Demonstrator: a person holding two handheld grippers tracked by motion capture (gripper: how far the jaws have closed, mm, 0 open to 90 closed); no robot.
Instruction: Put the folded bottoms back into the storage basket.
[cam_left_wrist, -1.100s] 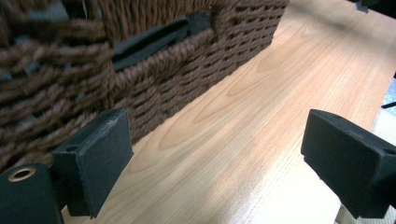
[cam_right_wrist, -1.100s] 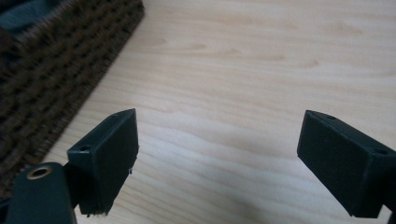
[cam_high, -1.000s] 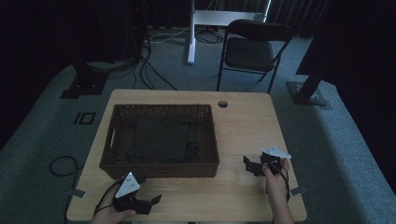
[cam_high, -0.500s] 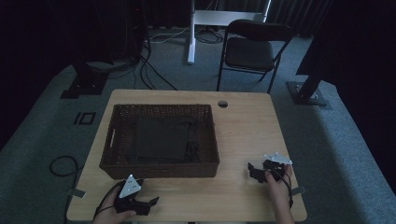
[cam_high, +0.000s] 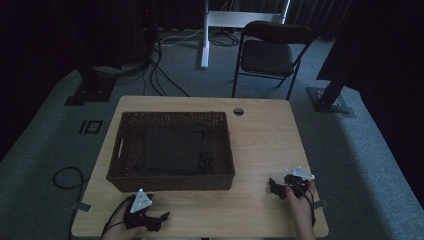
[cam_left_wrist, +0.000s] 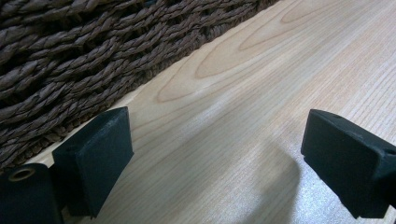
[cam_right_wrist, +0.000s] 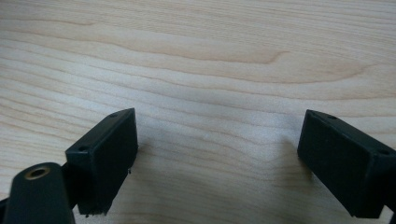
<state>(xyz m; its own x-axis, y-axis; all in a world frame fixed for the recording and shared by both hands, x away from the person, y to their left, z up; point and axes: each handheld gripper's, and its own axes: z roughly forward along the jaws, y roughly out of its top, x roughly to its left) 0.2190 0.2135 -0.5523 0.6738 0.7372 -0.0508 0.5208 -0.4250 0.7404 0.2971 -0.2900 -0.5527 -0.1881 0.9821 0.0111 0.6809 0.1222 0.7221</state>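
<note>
Left gripper: fingers spread, empty, beside wicker basket. Right gripper: fingers spread, empty, on bare worktop.

Pale blond desk with wavy brown grain lines, clear in both gripper views. Dark brown basket, twisted-rope weave. Dark charcoal cloth inside it. Left gripper matte black with a light grey plate; right gripper black too, grey plate on top.
</note>
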